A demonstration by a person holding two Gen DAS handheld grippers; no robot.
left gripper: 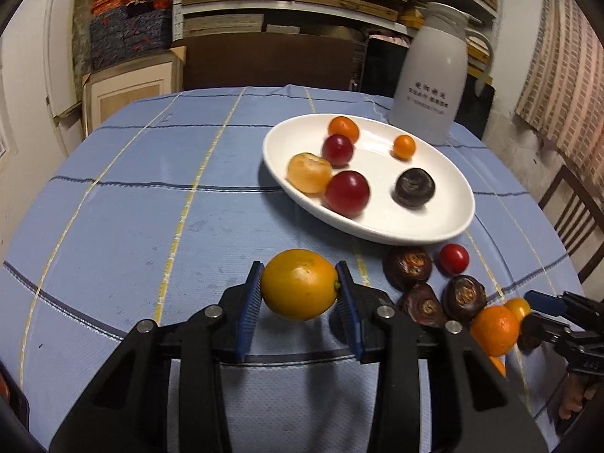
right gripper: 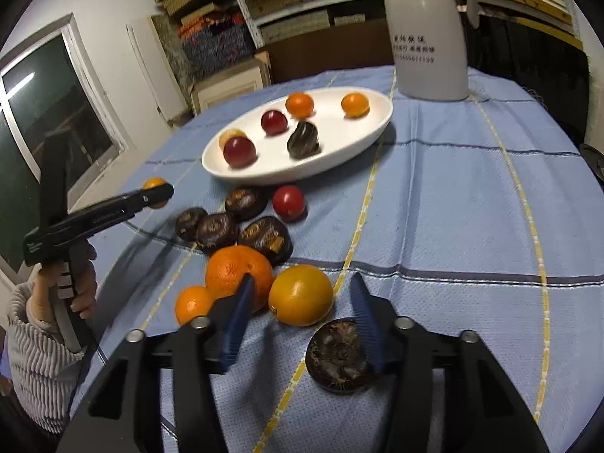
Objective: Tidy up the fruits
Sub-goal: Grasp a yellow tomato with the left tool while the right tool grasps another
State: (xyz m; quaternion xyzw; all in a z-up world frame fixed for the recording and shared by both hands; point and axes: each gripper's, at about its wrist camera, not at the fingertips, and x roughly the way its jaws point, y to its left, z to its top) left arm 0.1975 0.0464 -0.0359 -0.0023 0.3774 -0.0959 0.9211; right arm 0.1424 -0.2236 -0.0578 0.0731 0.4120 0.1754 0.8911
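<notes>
My left gripper (left gripper: 300,270) is shut on a yellow-orange citrus fruit (left gripper: 300,290), held a little above the blue cloth; the right wrist view shows the same fruit (right gripper: 154,182) at the left. My right gripper (right gripper: 302,281) is open around a second yellow-orange fruit (right gripper: 301,296) lying on the cloth, with gaps at both pads. A mandarin (right gripper: 234,268), a small orange (right gripper: 193,304), several dark water chestnuts (right gripper: 217,228) and a red tomato (right gripper: 288,202) lie nearby. A white oval plate (left gripper: 273,162) holds several fruits.
A tall white jug (left gripper: 434,75) stands behind the plate. One water chestnut (right gripper: 339,355) lies just under the right gripper's right finger. A person's hand (right gripper: 81,287) in a ribbed sleeve holds the left tool. A wooden chair (left gripper: 577,207) stands at the right.
</notes>
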